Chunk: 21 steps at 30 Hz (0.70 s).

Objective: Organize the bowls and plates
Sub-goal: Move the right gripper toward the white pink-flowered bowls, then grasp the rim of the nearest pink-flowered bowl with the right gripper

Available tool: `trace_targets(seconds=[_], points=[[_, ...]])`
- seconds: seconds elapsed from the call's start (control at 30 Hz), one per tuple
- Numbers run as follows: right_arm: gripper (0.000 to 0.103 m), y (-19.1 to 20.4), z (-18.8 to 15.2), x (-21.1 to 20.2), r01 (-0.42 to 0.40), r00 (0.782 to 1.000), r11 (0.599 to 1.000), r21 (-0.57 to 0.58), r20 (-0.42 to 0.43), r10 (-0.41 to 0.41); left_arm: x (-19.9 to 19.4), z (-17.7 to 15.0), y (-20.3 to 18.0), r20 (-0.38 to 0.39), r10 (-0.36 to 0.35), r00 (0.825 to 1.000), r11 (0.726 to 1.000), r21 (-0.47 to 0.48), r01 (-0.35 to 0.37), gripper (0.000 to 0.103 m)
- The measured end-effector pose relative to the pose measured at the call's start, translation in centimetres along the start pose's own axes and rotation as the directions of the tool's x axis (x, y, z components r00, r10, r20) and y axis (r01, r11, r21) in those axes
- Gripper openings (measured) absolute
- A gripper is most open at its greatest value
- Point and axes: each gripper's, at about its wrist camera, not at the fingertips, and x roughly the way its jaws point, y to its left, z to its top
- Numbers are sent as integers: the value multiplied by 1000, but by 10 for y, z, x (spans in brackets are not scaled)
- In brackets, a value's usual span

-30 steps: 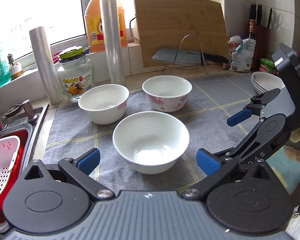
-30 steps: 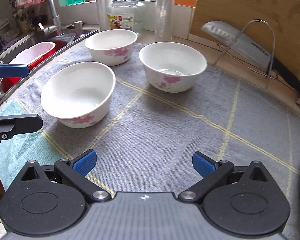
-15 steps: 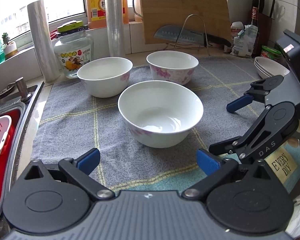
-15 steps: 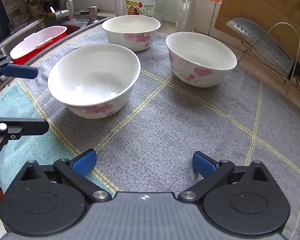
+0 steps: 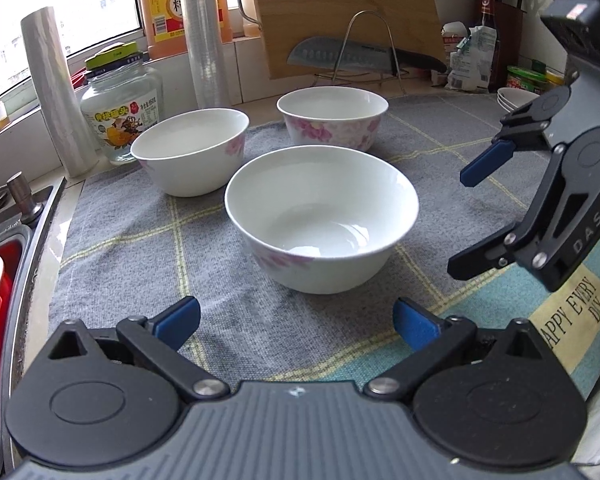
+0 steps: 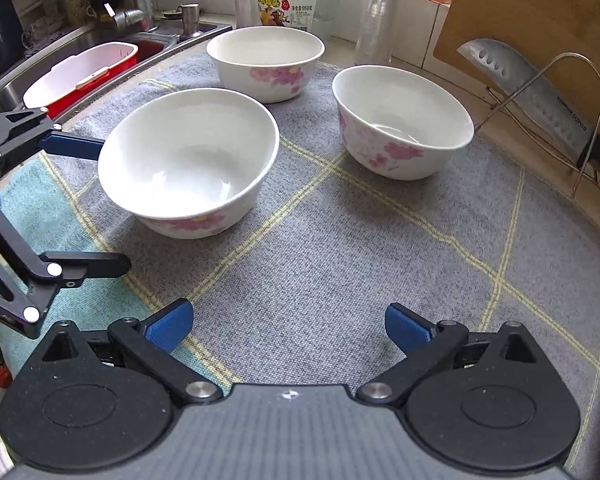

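Three white bowls with pink flowers stand upright on a grey mat (image 5: pixel 112 248). The nearest bowl (image 5: pixel 320 224) is just ahead of my left gripper (image 5: pixel 296 324), which is open and empty. The other two bowls (image 5: pixel 190 150) (image 5: pixel 332 118) stand behind it. In the right wrist view the same bowls show as near-left (image 6: pixel 188 160), far (image 6: pixel 266 62) and right (image 6: pixel 402 120). My right gripper (image 6: pixel 288 326) is open and empty, low over the mat. A stack of white plates (image 5: pixel 514 98) sits at the far right.
A sink (image 6: pixel 8 92) with a red and white basket (image 6: pixel 84 72) lies left of the mat. A glass jar (image 5: pixel 120 108), two film rolls (image 5: pixel 54 92), an oil bottle (image 5: pixel 172 4), a cutting board (image 5: pixel 348 8) and a cleaver on a wire rack (image 6: pixel 532 88) line the back.
Both grippers have come lower and closer to the bowls; the nearest bowl looks larger in both views. Both stay open. No bowl has moved.
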Motion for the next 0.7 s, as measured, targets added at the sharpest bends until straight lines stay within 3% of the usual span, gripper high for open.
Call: trace_targets(seconds=[0.37,0.53,0.7], points=[[103,2,36,-11,-124,989,992,-6,79,124,10,9,4,42,-30,999,999,46,28,99],[103,11,47,-5,-145,986,988,-47,74,149,12,14,4,47,-80,996,993,92,75,87],[103,19,54,1,-174,982,981,-89,61,179,12,15,3,52,-107,993,985,138,99,84]])
